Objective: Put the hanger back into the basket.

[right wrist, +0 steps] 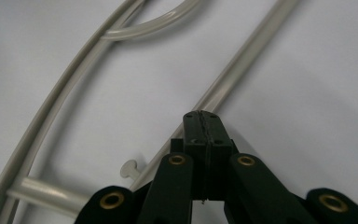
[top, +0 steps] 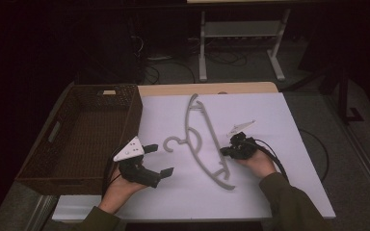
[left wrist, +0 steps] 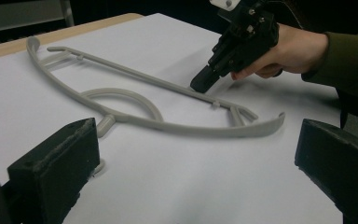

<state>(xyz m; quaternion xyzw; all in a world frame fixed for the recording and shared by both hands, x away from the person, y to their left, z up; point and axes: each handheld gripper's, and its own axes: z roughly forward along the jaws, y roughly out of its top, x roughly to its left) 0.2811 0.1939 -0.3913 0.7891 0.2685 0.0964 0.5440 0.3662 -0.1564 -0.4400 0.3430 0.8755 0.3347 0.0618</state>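
Observation:
A grey plastic hanger (top: 191, 144) lies flat on the white table cover (top: 250, 110), its hook pointing toward the basket. My right gripper (top: 224, 152) is shut, its jaws pressed face to face, and the tip rests on the hanger's straight bar (right wrist: 251, 60) near the end closest to me. The left gripper view shows that tip (left wrist: 200, 85) touching the bar of the hanger (left wrist: 168, 125). My left gripper (top: 156, 161) stands wide open just left of the hook, with nothing between its jaws; its fingers (left wrist: 56, 163) frame the hanger from the side.
A dark wicker basket (top: 135, 115) sits at the table's left, close to my left hand. The table's wooden far edge (top: 207, 88) shows beyond the cover. White frame legs (top: 202, 53) stand on the floor behind.

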